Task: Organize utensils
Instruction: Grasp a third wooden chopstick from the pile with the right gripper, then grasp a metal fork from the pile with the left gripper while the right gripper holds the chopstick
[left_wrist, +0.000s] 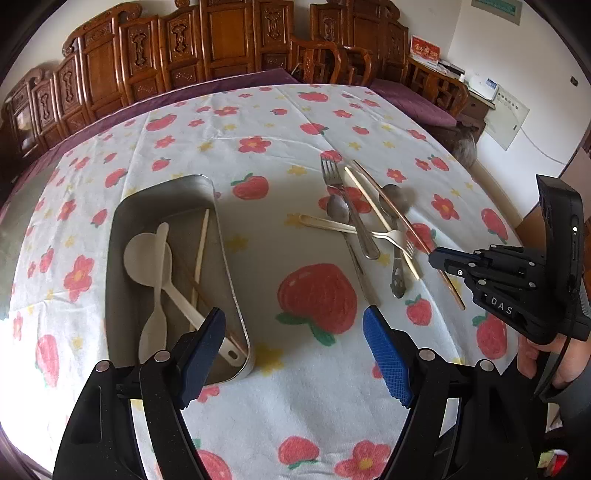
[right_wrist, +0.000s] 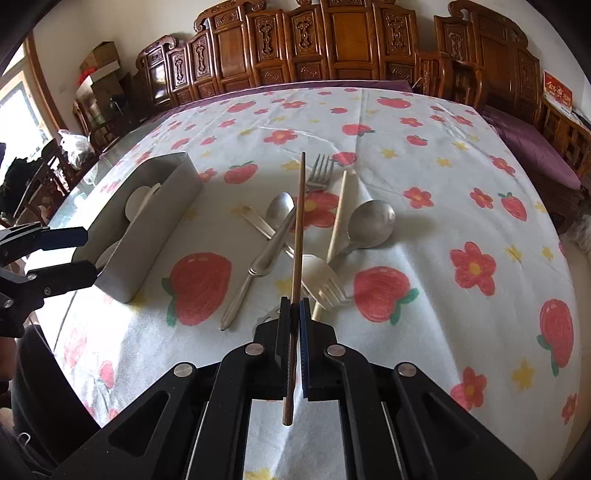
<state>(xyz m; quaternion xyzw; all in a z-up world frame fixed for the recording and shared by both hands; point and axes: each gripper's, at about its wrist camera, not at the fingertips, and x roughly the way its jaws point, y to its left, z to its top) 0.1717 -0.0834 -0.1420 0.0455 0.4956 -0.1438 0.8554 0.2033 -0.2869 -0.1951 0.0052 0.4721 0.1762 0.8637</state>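
Surface (left_wrist: 258, 110) under strawberry-print cloth, carved wooden furniture behind.

Metal tray (left_wrist: 118, 229) as landmark: long, steel-walled, collecting point for sorted pieces. Inside already: two white plastic spoons (left_wrist: 147, 254) and pale chopsticks (left_wrist: 201, 243), laid lengthwise to fit the narrow box.

Right of tray, well apart: unsorted heap. Large metal spoon (right_wrist: 369, 221), metal fork (right_wrist: 319, 173), smaller spoon (right_wrist: 280, 206), pale fork (right_wrist: 325, 280), pale chopstick (right_wrist: 338, 214), all crossing one another, so single picks needed.

Left tongs (left_wrist: 295, 332) spread wide, empty, hovering at tray's near end, pads partly over its rim; probably waiting or steadying, hard to tell.

Right tongs (right_wrist: 294, 302) clenched on brown chopstick (right_wrist: 300, 206), gripped low on the shaft, tip pointing away over the heap. Apparently lifted clear, contact with heap uncertain. Next likely: carry left to tray.
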